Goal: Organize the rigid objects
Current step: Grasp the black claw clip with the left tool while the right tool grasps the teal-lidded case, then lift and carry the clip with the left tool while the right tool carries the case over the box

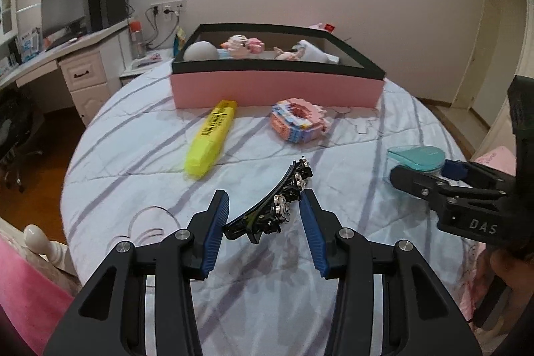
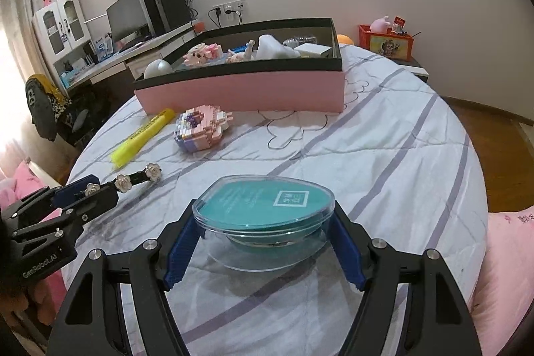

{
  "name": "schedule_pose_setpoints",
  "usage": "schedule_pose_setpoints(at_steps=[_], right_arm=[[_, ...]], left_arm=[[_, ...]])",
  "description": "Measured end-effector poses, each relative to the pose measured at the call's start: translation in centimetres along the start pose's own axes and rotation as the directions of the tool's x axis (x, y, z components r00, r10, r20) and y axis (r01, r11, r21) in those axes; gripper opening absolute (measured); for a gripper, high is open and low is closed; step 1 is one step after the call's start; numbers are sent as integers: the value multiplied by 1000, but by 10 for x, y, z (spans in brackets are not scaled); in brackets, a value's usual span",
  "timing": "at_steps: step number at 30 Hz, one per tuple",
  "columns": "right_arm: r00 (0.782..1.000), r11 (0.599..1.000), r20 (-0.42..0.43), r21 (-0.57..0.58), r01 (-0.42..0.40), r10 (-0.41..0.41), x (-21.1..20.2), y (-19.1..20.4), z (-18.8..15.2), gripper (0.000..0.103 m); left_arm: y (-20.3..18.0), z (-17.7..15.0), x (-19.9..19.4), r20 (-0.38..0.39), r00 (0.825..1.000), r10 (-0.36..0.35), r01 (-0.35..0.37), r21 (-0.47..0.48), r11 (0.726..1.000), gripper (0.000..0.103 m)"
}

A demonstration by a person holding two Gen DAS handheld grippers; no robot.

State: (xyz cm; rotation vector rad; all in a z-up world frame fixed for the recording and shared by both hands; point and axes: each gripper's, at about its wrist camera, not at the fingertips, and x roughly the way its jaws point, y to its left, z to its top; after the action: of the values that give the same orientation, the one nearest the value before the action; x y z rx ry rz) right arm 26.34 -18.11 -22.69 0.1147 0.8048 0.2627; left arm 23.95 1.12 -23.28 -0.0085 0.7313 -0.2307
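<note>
**Now: two grippers, two objects on the bed**

Your left gripper (image 1: 263, 206) has its blue pads spread on either side of a black hair clip (image 1: 272, 206) with white flowers; whether the pads touch it is unclear. Your right gripper (image 2: 263, 222) pinches a clear case with a teal insert (image 2: 263, 206) between both pads. Farther back on the striped quilt (image 2: 383, 149) lie a yellow highlighter (image 1: 210, 139) and a pink brick model (image 1: 298, 122), just before a pink box (image 1: 277, 85) holding toys.
</note>
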Motion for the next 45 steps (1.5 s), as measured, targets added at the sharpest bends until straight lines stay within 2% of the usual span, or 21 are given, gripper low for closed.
schedule_pose_setpoints(at_steps=[3, 7, 8, 11, 14, 18, 19, 20, 21, 24, 26, 29, 31, 36, 40, 42, 43, 44, 45], right_arm=[[1000, 1000, 12, -2, 2, -2, -4, 1, 2, 74], [999, 1000, 42, -6, 1, 0, -13, 4, 8, 74], [999, 1000, 43, -6, -2, 3, -14, 5, 10, 74], [999, 1000, 51, -11, -4, 5, -15, 9, 12, 74], [999, 1000, 40, -13, -8, 9, -11, 12, 12, 74], [1000, 1000, 21, -13, -13, 13, -6, 12, 8, 74], [1000, 1000, 18, -12, -11, 12, -5, 12, 7, 74], [1000, 1000, 16, -11, -11, 11, -4, 11, 7, 74], [1000, 1000, 10, -9, -10, 10, -2, 10, 7, 74], [1000, 1000, 7, -3, -6, 6, -1, 5, 7, 74], [1000, 1000, 8, 1, -3, 3, -1, 2, 8, 74], [1000, 1000, 7, 9, -8, 8, 0, -2, 10, 74], [1000, 1000, 3, 10, -8, 8, 2, -4, 11, 74], [1000, 1000, 2, 14, -17, 17, 4, -9, 11, 74], [1000, 1000, -3, 12, -27, 27, 5, -11, 12, 74], [999, 999, -6, 13, -34, 34, 5, -13, 12, 74], [999, 999, -8, 12, -38, 38, 5, -13, 13, 74], [999, 999, -9, 10, -40, 40, 5, -13, 13, 74], [999, 999, -10, 9, -41, 41, 5, -13, 13, 74]], left_arm=[[-4, 2, -3, 8, 1000, -7, 7, 10, 1000, 45], [-6, 9, -12, 57, 998, -10, 10, -2, 1000, 42], [-6, 10, -13, 61, 998, -20, 20, 1, 1000, 22], [-8, 14, -10, 56, 998, -34, 33, 10, 999, 20], [-4, 12, 0, 28, 999, -35, 35, -9, 999, 26], [6, 7, 20, -35, 995, -93, 91, -74, 993, 38], [6, 6, 22, -35, 995, -99, 95, -86, 992, 47], [7, 5, 24, -30, 993, -112, 108, -104, 989, 63], [8, 5, 26, -26, 992, -121, 117, -123, 986, 67], [6, 8, 30, -16, 994, -108, 105, -127, 986, 72], [4, 12, 38, -31, 992, -124, 118, -148, 982, 79], [2, 16, 40, -31, 997, -66, 59, -176, 983, 79], [-4, 18, 45, -44, 998, -46, 39, -156, 987, 88], [-18, 20, 62, -100, 995, 6, -18, -112, 994, 94], [-14, 27, 67, -107, 993, 40, -56, -151, 987, 93], [-13, 28, 67, -103, 994, 45, -60, -145, 988, 89], [-12, 28, 66, -99, 994, 37, -51, -140, 989, 85], [-11, 29, 64, -92, 995, 41, -53, -133, 990, 74], [-10, 28, 62, -88, 995, 41, -51, -117, 992, 73]])
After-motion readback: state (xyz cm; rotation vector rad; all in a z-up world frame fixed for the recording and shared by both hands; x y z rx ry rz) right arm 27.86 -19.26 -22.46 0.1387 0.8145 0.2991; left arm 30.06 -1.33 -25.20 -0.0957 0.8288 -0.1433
